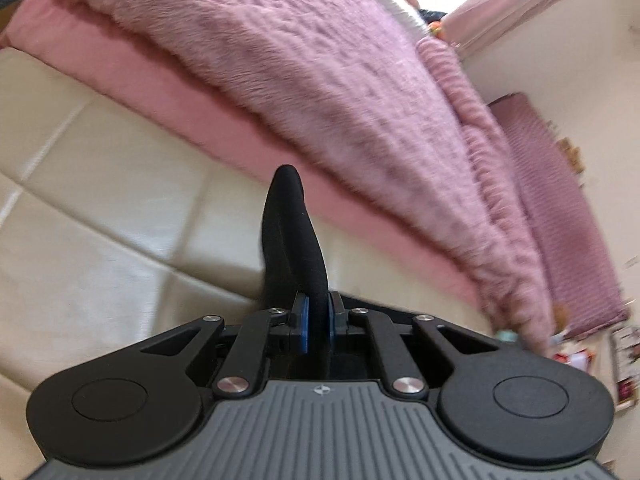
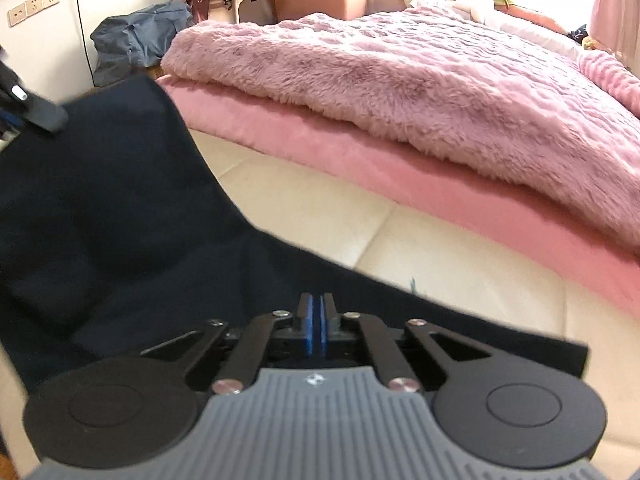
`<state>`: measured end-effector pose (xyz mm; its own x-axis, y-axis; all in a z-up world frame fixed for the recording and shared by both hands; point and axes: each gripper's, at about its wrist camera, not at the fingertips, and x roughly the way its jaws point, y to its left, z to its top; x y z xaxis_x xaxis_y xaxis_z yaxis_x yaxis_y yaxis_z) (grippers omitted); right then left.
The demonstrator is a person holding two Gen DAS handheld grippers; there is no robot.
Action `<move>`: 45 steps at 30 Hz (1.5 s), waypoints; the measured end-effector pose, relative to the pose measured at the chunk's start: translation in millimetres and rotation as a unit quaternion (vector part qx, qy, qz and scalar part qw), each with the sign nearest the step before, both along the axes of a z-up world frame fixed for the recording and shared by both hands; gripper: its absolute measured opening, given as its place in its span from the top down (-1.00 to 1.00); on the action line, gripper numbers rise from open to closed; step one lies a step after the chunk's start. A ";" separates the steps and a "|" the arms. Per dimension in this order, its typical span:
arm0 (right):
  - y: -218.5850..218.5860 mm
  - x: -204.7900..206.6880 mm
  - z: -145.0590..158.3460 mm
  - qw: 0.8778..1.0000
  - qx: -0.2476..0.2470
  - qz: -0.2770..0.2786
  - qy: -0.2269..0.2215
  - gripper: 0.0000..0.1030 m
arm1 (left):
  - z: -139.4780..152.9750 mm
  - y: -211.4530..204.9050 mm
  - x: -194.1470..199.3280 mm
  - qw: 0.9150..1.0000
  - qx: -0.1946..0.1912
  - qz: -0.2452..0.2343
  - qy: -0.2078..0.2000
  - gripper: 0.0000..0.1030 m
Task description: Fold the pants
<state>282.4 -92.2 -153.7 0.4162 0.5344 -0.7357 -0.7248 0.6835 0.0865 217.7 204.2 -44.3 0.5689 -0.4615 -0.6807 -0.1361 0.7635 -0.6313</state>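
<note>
My left gripper (image 1: 318, 316) is clamped on a fold of the dark pants (image 1: 290, 236), which stands up centre frame in the left wrist view. Right gripper (image 2: 319, 322) has its blue pads pressed together w/ nothing visible between them (cloth lies just under it). Pants cover the left and lower frame over the cream mattress (image 2: 460, 248); pink blanket (image 2: 400, 72) upper right.

Black pants (image 2: 120, 208) pinched between blue pads (image 1: 305, 320); ahead of the fingers, cream quilted cover (image 1: 100, 208), pink sheet (image 2: 360, 152), mauve-pink fluffy blanket (image 2: 400, 72).
</note>
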 end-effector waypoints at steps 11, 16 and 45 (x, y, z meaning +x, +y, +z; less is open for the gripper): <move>39.7 42.2 -41.3 1.000 0.004 0.010 0.025 1.00 | 26.4 -36.7 20.0 0.996 -0.050 -0.001 -0.069 1.00; 27.5 36.1 -30.5 0.999 0.027 0.004 0.034 1.00 | 7.1 -37.0 15.5 0.998 0.045 0.005 -0.042 0.80; -87.7 -48.4 -41.0 0.993 0.080 -0.077 0.046 0.58 | -123.4 -225.3 -2.8 0.872 0.481 -0.071 0.052 0.27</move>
